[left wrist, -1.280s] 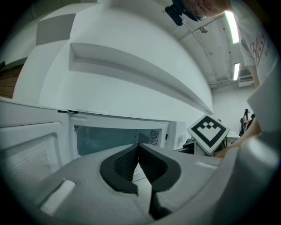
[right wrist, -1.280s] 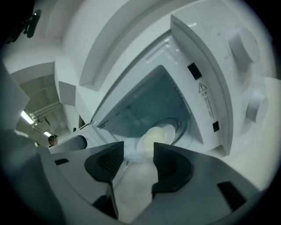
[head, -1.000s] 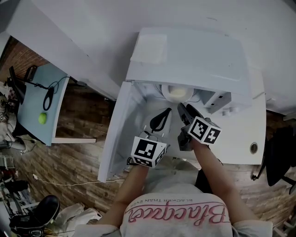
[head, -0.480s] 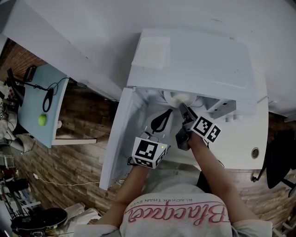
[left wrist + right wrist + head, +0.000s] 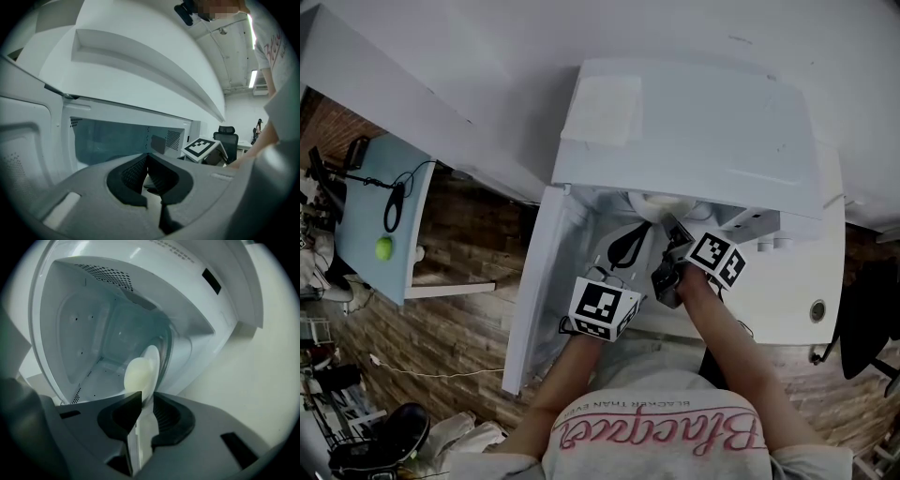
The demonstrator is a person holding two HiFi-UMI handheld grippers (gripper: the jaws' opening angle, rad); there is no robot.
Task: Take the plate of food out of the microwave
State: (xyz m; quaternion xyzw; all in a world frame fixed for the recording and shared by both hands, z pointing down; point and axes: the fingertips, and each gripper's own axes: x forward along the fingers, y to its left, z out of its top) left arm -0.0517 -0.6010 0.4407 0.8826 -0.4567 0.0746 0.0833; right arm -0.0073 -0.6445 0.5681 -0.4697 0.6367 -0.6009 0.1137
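**Head view.**
- Microwave (image 5: pixel 694 122): white, on a white counter (image 5: pixel 792 281). Its door (image 5: pixel 534 281) is swung open to the left.
- Plate (image 5: pixel 649 199): pale, inside the cavity, just under the front edge of the opening.
- Your right gripper (image 5: pixel 673 232): it reaches into the opening with its tips at the near rim of the plate.
- Your left gripper (image 5: pixel 628 242): just beside the right one, in front of the opening and apart from the plate.
- Green ball (image 5: pixel 384 247): on a pale blue table (image 5: pixel 366 206), well apart at the far left.

**Left gripper view.**
- Your left jaws are closed, with the pads meeting at the tips and nothing between them.
- The open cavity lies ahead of them.
- At the right is the marker cube (image 5: pixel 202 146) of your other gripper, with an office chair (image 5: pixel 226 136) beyond it.

**Right gripper view.**
- Your right jaws have just been closing. The rim of the plate stands between the pads, and both pads press on it.
- Food (image 5: pixel 136 376): one pale rounded mound, resting on the plate just past the jaws.
- The plate is at the mouth of the cavity, and the perforated wall and back panel show behind it.
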